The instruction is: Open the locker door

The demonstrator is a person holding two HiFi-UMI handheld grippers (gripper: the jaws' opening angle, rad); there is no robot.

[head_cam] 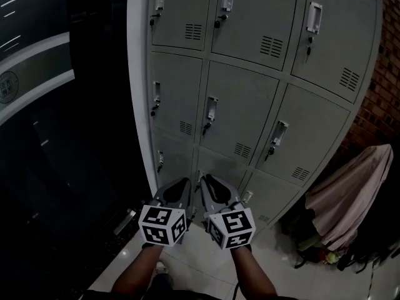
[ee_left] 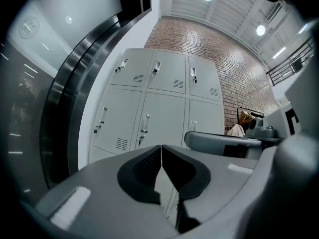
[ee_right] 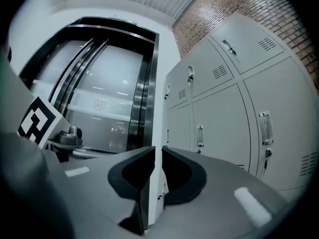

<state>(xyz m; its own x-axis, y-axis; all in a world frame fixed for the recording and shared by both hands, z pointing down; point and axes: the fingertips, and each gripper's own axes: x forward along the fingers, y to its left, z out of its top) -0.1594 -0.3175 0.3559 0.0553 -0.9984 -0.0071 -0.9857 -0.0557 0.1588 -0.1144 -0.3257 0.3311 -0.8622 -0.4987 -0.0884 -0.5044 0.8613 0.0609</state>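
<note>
A grey bank of lockers (head_cam: 240, 114) stands in front of me, every door closed, each with a slim handle (head_cam: 212, 109) and a key lock under it. In the head view both grippers are held low and side by side before the bottom row. My left gripper (head_cam: 182, 185) is shut and empty; its pads (ee_left: 149, 168) meet at the tips. My right gripper (head_cam: 209, 183) is shut too, with only a hairline slit between its pads (ee_right: 177, 176) and nothing in it. Neither gripper touches a door. The lockers (ee_left: 164, 108) (ee_right: 224, 113) show in both gripper views.
A dark glass wall with metal frames (head_cam: 56, 136) runs along the left of the lockers. A brick wall (head_cam: 381, 105) is on the right. A pale cloth (head_cam: 350, 192) hangs over dark bags (head_cam: 312, 242) at the lower right. White floor tiles (head_cam: 194, 261) lie underfoot.
</note>
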